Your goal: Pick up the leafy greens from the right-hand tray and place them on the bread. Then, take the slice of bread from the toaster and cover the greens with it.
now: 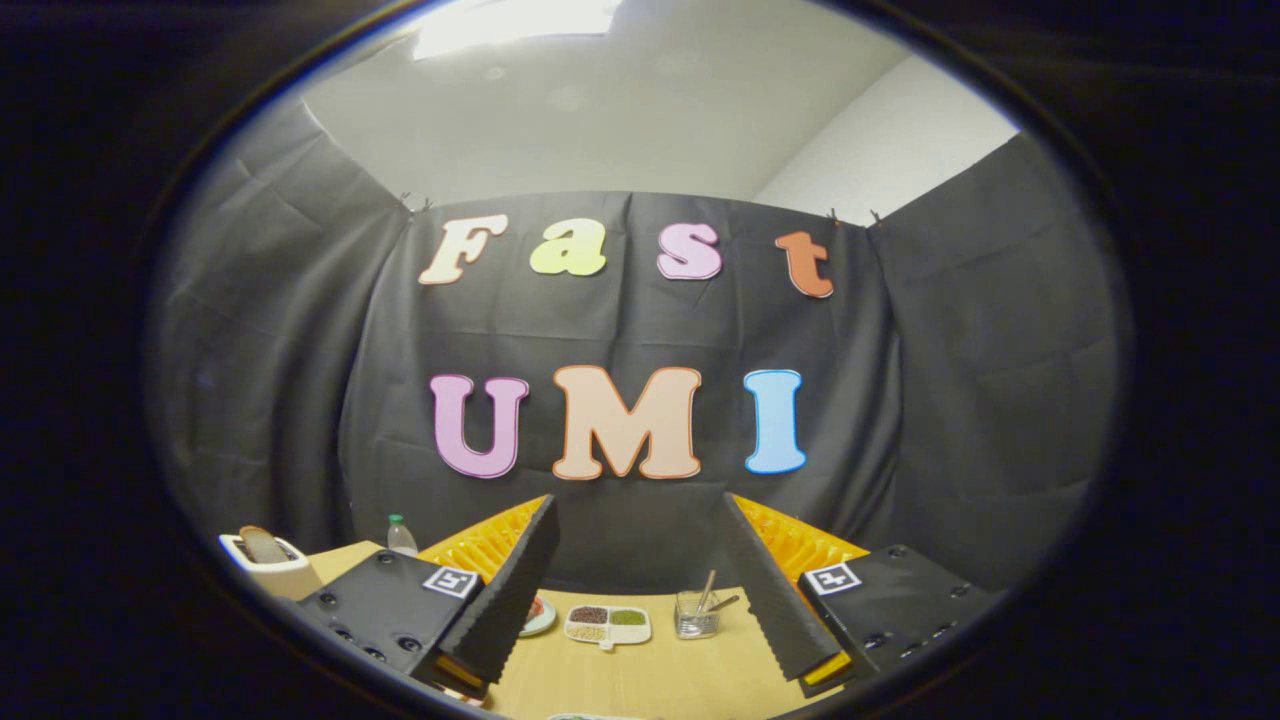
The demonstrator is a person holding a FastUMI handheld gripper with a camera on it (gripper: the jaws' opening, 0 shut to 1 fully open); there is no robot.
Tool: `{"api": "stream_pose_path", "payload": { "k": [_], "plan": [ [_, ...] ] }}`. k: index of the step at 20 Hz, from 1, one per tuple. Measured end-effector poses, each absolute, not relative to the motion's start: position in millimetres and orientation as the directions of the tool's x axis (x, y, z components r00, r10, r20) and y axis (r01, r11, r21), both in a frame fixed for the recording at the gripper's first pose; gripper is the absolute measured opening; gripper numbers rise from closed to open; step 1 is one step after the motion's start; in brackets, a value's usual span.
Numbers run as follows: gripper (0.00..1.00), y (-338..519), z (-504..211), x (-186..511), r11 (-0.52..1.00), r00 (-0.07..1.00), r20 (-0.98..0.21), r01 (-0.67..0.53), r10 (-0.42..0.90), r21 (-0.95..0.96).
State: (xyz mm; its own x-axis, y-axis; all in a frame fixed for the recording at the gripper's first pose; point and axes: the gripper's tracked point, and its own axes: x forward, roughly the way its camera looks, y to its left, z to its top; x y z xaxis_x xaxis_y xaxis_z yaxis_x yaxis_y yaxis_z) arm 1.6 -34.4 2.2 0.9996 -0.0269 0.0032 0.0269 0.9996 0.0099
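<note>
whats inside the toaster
A slice of bread stands in the white toaster, its top poking out; its lower part is hidden inside. The open gripper holds nothing.

Staged recording booth: black cloth walls clipped up, wooden bench (640, 680) dressed as kitchen, toaster (268, 565) at 9 o'clock, divided dish (607, 626) at 12.

Black ribbed fingers (510, 590) backed with orange are being shown. A white toaster (268, 570) is being seen on the tan table (640, 680).
</note>
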Motion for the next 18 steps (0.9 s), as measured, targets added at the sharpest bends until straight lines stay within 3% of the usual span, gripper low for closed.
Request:
{"api": "stream_pose_path", "payload": {
  "k": [12, 18],
  "plan": [
    [0.99, -46, -10, 10, 1.000, 1.000, -0.030, -0.005, 0.004, -0.006],
    [0.99, -47, -31, 19, 0.996, 0.993, -0.079, -0.090, 0.088, -0.029]
  ]
}}
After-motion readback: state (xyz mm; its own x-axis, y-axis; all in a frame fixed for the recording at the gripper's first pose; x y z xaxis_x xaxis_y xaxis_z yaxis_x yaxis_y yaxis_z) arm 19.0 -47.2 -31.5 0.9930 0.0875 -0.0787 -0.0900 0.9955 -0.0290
